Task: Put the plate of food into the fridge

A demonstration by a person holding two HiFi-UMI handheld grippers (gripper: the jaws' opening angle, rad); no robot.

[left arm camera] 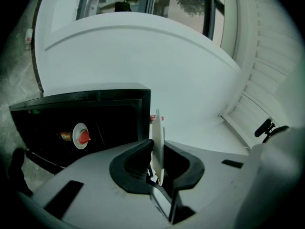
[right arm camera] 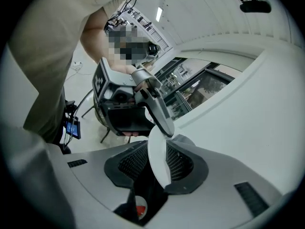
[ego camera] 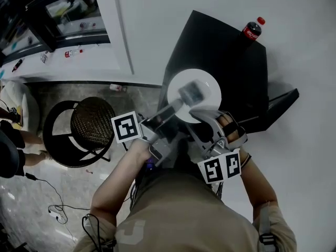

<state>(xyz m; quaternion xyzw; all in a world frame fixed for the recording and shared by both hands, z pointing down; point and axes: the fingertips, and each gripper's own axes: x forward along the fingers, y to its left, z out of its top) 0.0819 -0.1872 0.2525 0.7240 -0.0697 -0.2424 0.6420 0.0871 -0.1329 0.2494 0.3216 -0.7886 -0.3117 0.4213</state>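
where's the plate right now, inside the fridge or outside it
Outside. The white plate hangs in the air over the black fridge, its rim held in the left gripper.

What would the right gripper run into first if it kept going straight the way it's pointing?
The white plate standing between its jaws comes first. Just beyond, probably the left gripper at the far rim; depth is unclear.

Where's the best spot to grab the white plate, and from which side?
Its thin rim. The plate lies flat and shallow, so probably only the edge fits between fingers: one above, one below, coming in level from the person's side. The left gripper holds it just so.
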